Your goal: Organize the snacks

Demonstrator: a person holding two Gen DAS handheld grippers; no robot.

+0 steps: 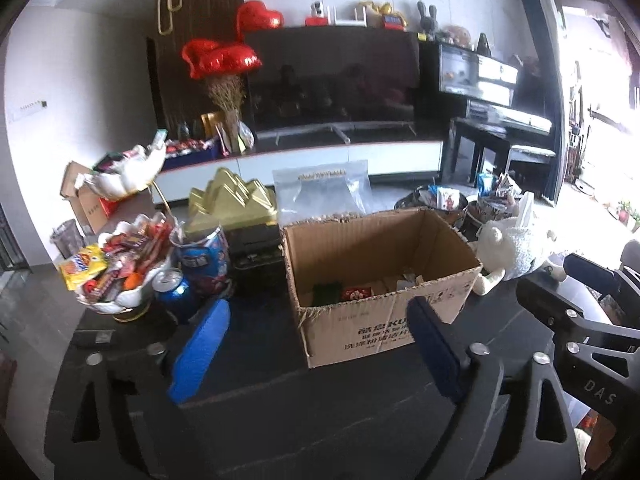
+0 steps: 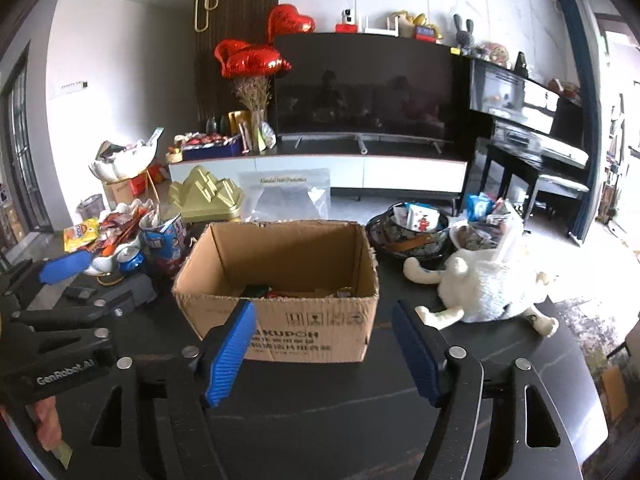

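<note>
While both of your tools hang back from the work, the cardboard box sits squarely ahead of you on the dark desk, its top open and a few packets already lying on its floor, which suggests it is the collecting point for the snacks. Your right gripper has its fingers spread wide with nothing between them, the ribbed blue pads framing the box's near wall without touching it. Your left gripper is likewise spread and empty, aimed at the box's near corner. The box is corrugated board with ragged, torn edges and a printed front, stiff enough to stay put but likely to slide if nudged. To the left stands a white petal-shaped bowl heaped with crinkly foil wrappers, a yellow packet hanging over its rim; these are loose, glossy and light, so they should deform under a pinch. Just beside the bowl stands a blue drinks can, smooth and round. To the right lies a woolly white plush toy, and behind it sit patterned bowls holding more packets. Sorting appears barely begun.
</note>
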